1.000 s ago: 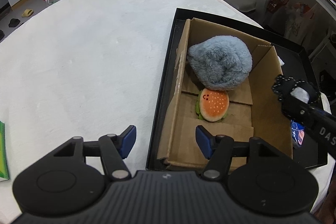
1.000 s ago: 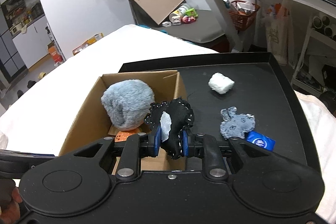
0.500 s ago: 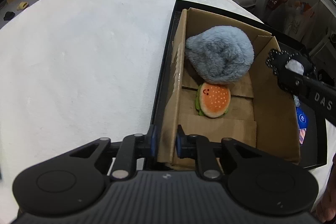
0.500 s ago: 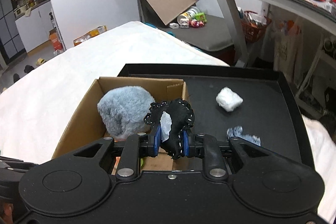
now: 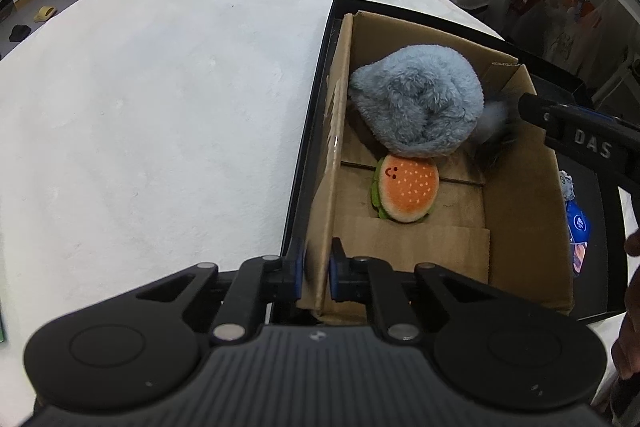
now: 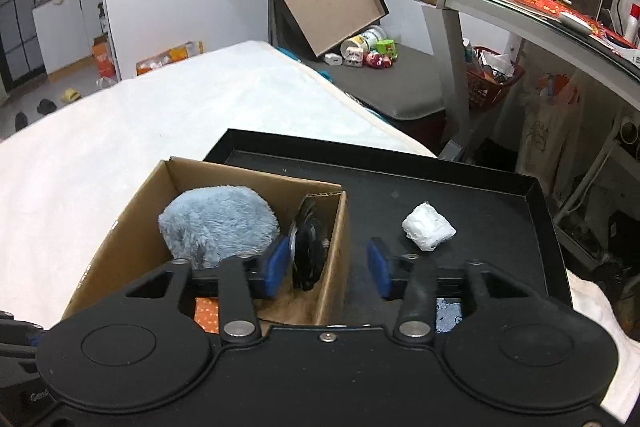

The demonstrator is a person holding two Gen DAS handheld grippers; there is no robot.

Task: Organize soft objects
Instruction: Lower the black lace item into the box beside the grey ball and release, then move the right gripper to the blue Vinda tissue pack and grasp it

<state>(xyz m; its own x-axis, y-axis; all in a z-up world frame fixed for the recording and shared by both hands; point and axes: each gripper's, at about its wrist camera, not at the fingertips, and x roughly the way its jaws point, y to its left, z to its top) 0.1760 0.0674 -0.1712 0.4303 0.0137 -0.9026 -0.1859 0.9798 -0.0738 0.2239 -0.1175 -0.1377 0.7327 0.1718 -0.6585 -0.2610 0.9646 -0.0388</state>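
A cardboard box (image 5: 516, 227) stands in a black tray (image 6: 460, 187). In it lie a fluffy blue-grey plush (image 5: 416, 103), a burger plush (image 5: 406, 193) and a black soft toy (image 6: 308, 243), which is blurred and drops beside the blue-grey plush (image 6: 218, 223). My left gripper (image 5: 316, 273) is shut on the box's near left wall. My right gripper (image 6: 328, 267) is open over the box's right wall (image 6: 334, 255), empty. It shows in the left wrist view (image 5: 576, 135) above the box's right side.
On the tray right of the box lie a white wad (image 6: 428, 227), a small grey-blue cloth toy (image 5: 566, 185) and a blue packet (image 5: 578, 223). The tray sits on a white-covered table (image 5: 160, 107). A metal desk (image 6: 500, 7) stands behind on the right.
My right gripper opened and let go of the black soft toy, which falls into the box. My left gripper closed on the box wall about half a second ago and stays there.
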